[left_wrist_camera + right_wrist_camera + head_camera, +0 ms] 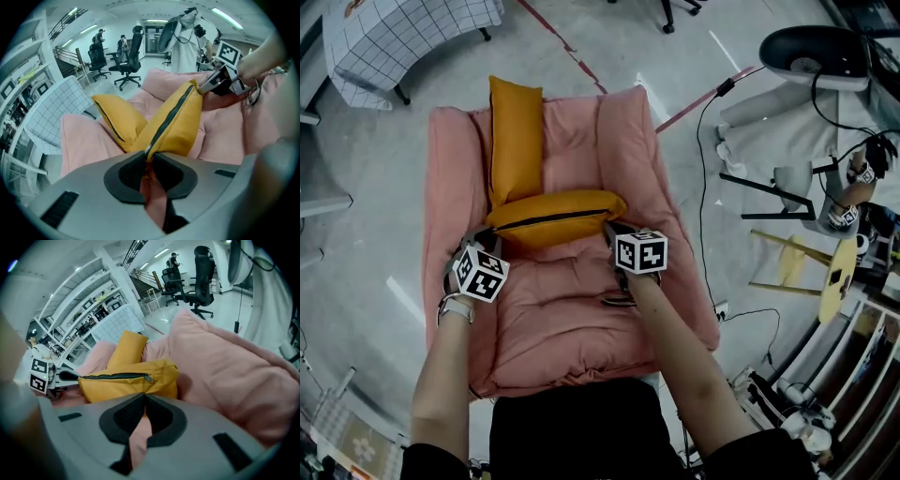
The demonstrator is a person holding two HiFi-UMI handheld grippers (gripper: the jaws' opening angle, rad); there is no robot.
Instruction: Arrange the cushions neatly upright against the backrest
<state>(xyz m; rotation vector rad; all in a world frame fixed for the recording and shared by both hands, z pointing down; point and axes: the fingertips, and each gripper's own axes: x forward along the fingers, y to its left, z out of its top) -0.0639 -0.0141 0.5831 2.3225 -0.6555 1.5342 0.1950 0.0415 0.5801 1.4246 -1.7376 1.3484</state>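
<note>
Now L gripper [147,155], R gripper [143,398] each clamped on ends of plump mustard zipped fabric cushion [555,217], across quilted pink chair [581,314].

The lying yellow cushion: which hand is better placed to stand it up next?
Probably right. The right gripper pinches the end of the lying cushion below the bare backrest. The left gripper holds the end in front of the standing cushion.

And the front cushion [553,217] blocks the rear cushion's [516,122] lower end on the sofa [581,319]. From above, 2 marker cubes [641,251] cover the jaws of the left gripper [148,158] and right gripper [143,398]. Sofa's near edge is lost under the person's black top [572,422]. Behind the sofa, people [98,35] are too small to tell.
</note>
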